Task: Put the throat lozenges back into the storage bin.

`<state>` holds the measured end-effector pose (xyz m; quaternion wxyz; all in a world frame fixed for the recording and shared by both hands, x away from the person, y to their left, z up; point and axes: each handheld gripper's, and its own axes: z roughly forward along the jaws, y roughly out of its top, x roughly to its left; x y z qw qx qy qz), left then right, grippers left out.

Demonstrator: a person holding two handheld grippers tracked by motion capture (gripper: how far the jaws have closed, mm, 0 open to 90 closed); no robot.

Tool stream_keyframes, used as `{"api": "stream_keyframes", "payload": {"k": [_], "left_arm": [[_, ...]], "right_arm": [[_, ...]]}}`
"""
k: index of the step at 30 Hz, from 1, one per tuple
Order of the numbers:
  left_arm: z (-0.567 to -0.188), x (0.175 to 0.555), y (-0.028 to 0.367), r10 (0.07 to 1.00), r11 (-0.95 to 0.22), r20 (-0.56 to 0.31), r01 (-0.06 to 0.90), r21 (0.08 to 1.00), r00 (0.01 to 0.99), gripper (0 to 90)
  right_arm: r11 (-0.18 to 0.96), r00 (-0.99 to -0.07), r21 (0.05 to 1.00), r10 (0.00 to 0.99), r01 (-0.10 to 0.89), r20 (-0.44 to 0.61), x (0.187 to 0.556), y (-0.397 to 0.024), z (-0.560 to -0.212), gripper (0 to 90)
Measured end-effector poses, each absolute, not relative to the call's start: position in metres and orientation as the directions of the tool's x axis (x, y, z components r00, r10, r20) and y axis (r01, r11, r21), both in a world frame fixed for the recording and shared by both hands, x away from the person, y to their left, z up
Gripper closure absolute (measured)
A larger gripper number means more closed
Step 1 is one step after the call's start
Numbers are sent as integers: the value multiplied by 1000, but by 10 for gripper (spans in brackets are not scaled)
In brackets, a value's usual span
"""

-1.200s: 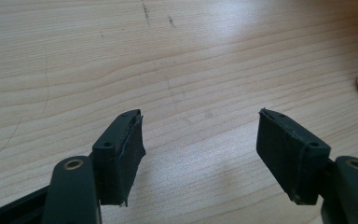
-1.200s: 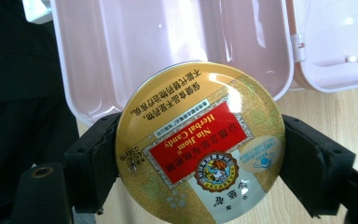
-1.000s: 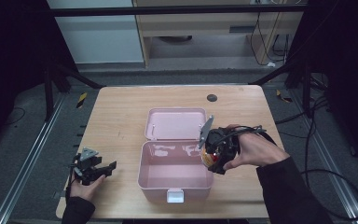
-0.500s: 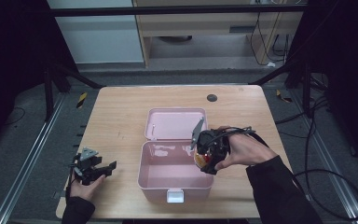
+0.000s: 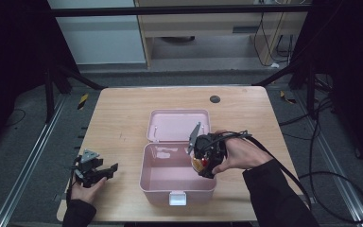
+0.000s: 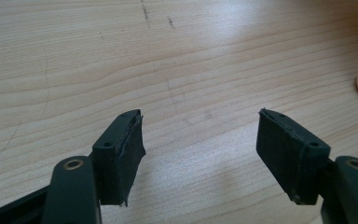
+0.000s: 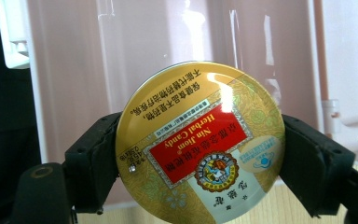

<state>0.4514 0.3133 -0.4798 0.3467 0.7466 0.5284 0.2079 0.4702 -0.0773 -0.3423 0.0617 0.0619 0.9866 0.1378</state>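
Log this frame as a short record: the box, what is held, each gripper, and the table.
box: pink box, lid open, inside looks bare
held item: round gold candy tin, red label
right gripper: shut on the tin's edges, over the box
left gripper: open, nothing between its jaws, low over the table's near left corner
table: wood

Dim surroundings, brightly lit table (image 5: 123,118); glare on the sharp tin (image 7: 200,140).

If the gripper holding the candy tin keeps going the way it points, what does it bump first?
Probably the pink box: the right hand-held gripper holds the herbal candy tin facing the box's inside. Depth is unclear.
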Motion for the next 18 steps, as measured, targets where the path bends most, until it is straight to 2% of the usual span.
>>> {"api": "stream_keyframes", "payload": {"k": [18], "left_arm": [[-479, 451, 314, 934, -201, -53, 642, 740, 354, 309]], "right_arm": [[972, -989, 226, 88, 60, -117, 470, -66, -364, 207]]}}
